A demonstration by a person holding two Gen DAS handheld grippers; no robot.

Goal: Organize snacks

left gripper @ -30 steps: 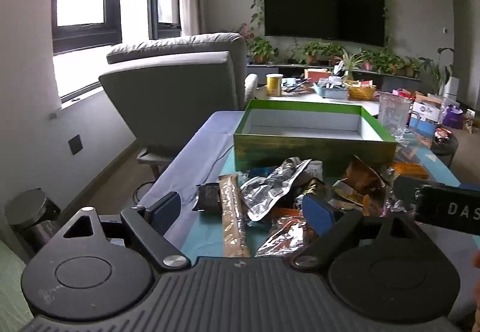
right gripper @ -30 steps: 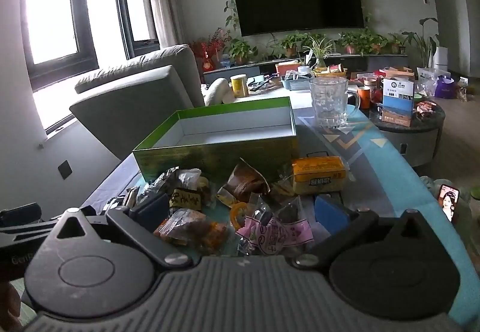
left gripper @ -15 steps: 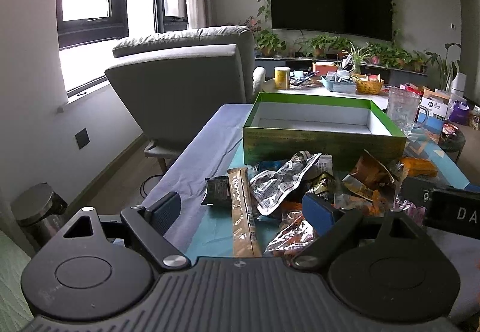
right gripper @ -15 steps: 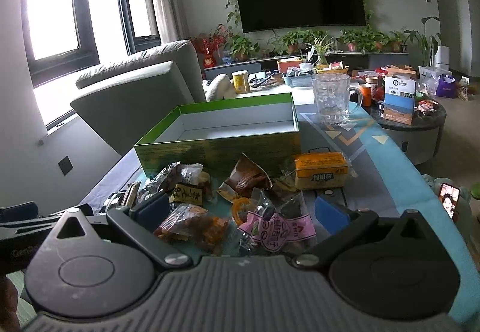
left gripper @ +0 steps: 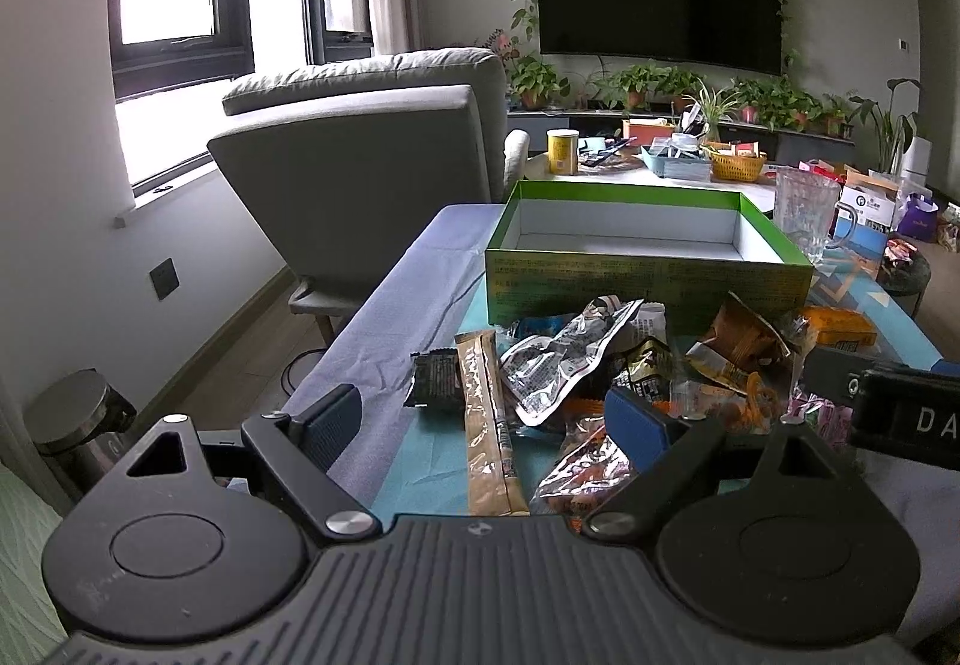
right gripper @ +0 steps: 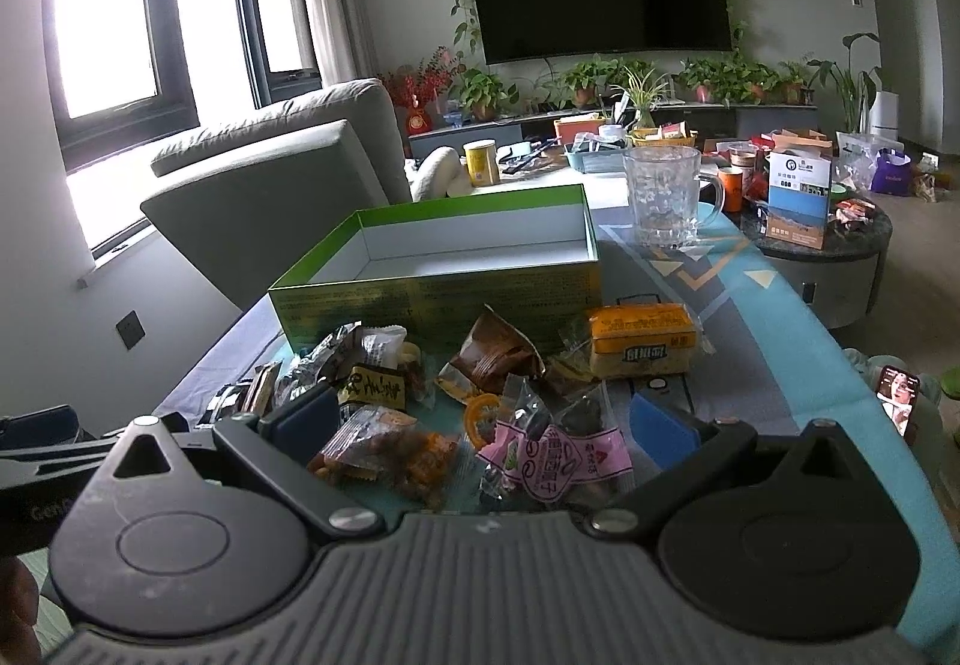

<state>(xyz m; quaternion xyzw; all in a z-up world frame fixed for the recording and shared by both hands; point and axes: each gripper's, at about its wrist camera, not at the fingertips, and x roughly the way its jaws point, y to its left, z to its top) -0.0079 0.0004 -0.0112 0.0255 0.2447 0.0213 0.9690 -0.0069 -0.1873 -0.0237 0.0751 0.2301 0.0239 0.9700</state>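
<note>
A pile of wrapped snacks (left gripper: 630,365) lies on the table in front of an open green box (left gripper: 648,275) with a white, empty inside. The box also shows in the right wrist view (right gripper: 444,293). A long tan stick pack (left gripper: 489,413) and a black wrapper (left gripper: 433,380) lie at the pile's left. My left gripper (left gripper: 486,419) is open and empty above the near table edge, the stick pack between its fingers. My right gripper (right gripper: 480,422) is open and empty over a pink packet (right gripper: 558,455) and an orange snack bag (right gripper: 390,452). A yellow pack (right gripper: 642,344) lies right.
A glass mug (right gripper: 663,197) stands right of the box. A grey armchair (left gripper: 372,155) is left of the table. A round side table (right gripper: 822,245) with boxes stands at the right. A metal bin (left gripper: 78,413) sits on the floor at the left.
Both grippers have risen slightly and drawn back a little from the pile; the view looks down more onto the box. Both stay open and empty. Snacks have not moved.
</note>
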